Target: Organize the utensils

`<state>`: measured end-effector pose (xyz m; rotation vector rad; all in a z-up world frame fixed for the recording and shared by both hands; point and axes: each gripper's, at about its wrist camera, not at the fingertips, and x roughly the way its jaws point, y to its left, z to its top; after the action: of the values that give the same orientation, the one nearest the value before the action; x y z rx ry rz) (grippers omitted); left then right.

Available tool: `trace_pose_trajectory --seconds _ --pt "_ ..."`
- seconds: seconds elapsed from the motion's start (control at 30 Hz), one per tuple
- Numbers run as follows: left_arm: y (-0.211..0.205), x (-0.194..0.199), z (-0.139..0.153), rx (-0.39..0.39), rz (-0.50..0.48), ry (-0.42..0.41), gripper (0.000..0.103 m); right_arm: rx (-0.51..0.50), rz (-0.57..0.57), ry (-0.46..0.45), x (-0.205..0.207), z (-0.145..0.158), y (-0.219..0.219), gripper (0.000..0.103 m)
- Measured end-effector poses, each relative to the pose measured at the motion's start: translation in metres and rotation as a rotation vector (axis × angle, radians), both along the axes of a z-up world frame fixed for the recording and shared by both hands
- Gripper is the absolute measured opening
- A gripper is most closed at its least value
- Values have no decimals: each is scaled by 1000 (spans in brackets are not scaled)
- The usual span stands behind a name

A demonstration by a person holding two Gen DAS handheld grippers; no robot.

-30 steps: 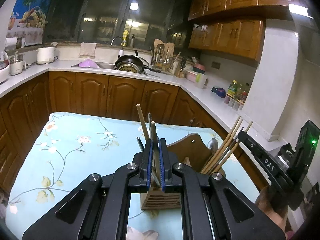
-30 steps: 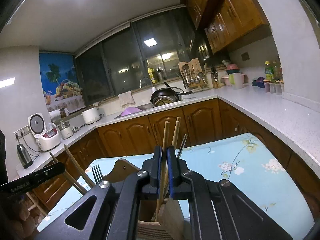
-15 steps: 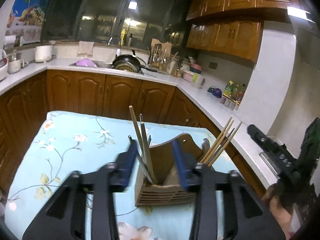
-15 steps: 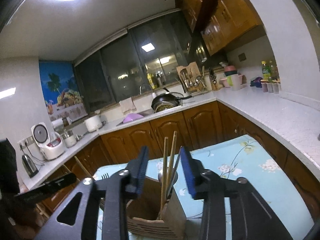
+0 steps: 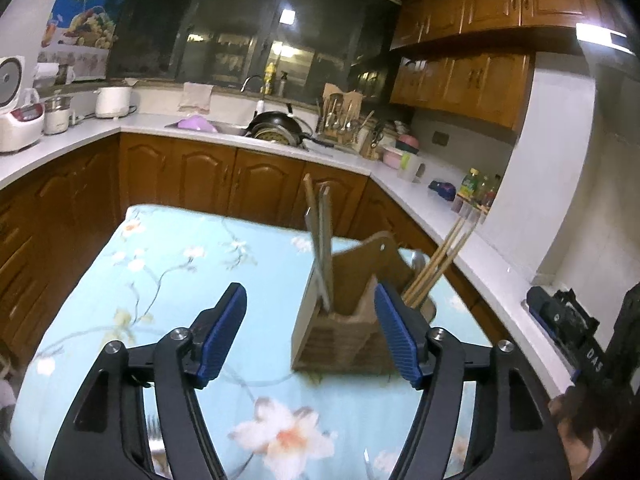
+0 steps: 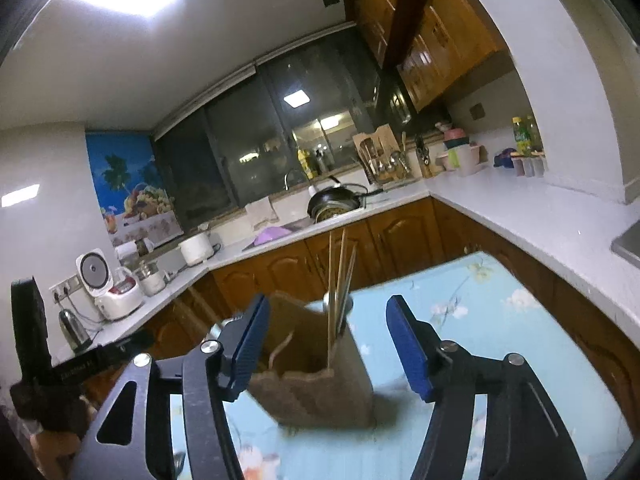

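A wooden utensil holder (image 5: 352, 320) stands upright on the table's floral blue cloth (image 5: 180, 264), nothing else near it on the cloth. Chopsticks (image 5: 434, 262) in its right compartment lean up and to the right; another bundle of utensils (image 5: 322, 248) in the left one stands nearly vertical. The left gripper (image 5: 310, 336) and right gripper (image 6: 326, 350) are both opening, blue pads clear of everything, nothing held between them. Brown cabinets (image 5: 208, 176) and a white counter (image 5: 420, 192) wrap the kitchen behind
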<state>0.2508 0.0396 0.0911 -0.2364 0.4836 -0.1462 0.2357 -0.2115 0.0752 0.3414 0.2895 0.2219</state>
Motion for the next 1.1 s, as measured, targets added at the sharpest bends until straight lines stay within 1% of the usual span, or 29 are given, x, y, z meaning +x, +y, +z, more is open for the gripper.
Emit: trace_pose_trajectory --seconds 0.27,0.37,0.53,0.63,0.73,0.77,0.8,0.83,0.97,1.03,1.07,1.1 --pt "10 -47 -32 2 16 61 70 -26 51 90 -40 -37 13 67" --pt "12 -64 -43 11 27 76 71 -34 64 107 -55 -46 15 70" --pt "19 -90 -58 -2 39 97 75 -55 74 125 -80 -58 22 75" --pt "21 -102 -63 5 48 97 77 -67 78 127 -93 -64 26 79" --pt "21 -114 -67 19 52 96 89 -81 83 131 -105 -70 30 83" --pt "21 -119 -68 24 58 90 95 -85 86 133 -107 -72 30 88" --pt "21 -124 -68 29 69 85 99 -94 88 138 -111 -74 32 92" --pt "22 -127 -67 31 75 78 99 -98 90 138 -113 -75 32 93" --pt "24 -137 -58 43 84 41 99 -120 100 106 -122 -65 33 94" --pt "24 -145 -50 52 94 5 100 -130 96 52 -132 -51 33 97" --pt "24 -150 -44 60 102 -20 101 -137 90 23 -138 -45 33 101" --pt "24 -154 -41 69 109 -39 103 -154 78 -27 -146 -34 34 102"
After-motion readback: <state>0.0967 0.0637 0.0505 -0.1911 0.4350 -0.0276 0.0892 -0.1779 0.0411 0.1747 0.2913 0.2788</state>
